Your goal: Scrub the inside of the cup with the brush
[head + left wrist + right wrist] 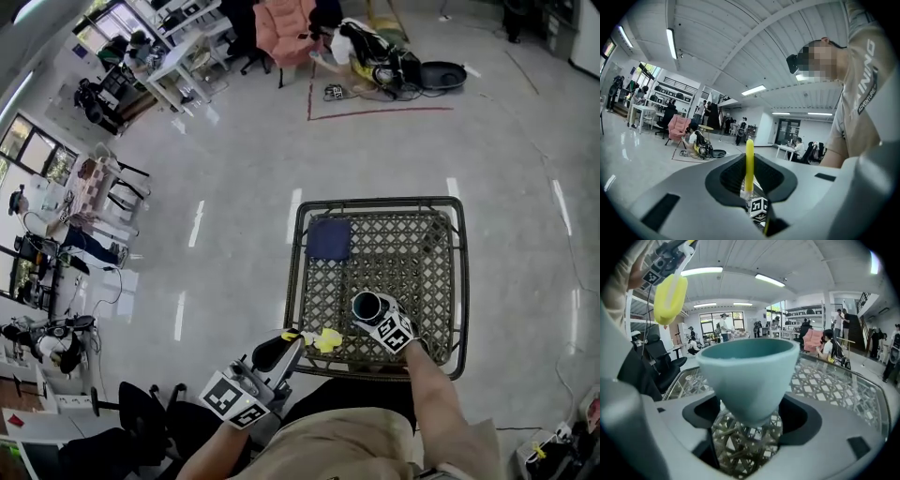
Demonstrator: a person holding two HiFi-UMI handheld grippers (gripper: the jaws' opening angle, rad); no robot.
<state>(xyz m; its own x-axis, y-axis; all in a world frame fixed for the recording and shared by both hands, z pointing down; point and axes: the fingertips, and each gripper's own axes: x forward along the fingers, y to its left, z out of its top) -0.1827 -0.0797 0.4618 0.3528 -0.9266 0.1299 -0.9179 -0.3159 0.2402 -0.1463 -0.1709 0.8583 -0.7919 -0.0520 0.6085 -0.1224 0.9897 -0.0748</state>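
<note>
Gripping the teal, smooth, tapered cup (749, 373) by its narrow base, the jaws of the right gripper (373, 314) are clenching it mouth-up over the woven wicker bench (292, 281), lower centre of the head view, likely presenting the opening. The jaws of the left gripper (287, 348) are pinching the handle of the slim yellow plastic brush (325, 339), its head hovering near the rim, not yet inside.

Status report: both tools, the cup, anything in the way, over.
Left tool shut on brush. Right tool shut on cup, upright. Brush outside cup, beside rim. Nothing between them.
</note>
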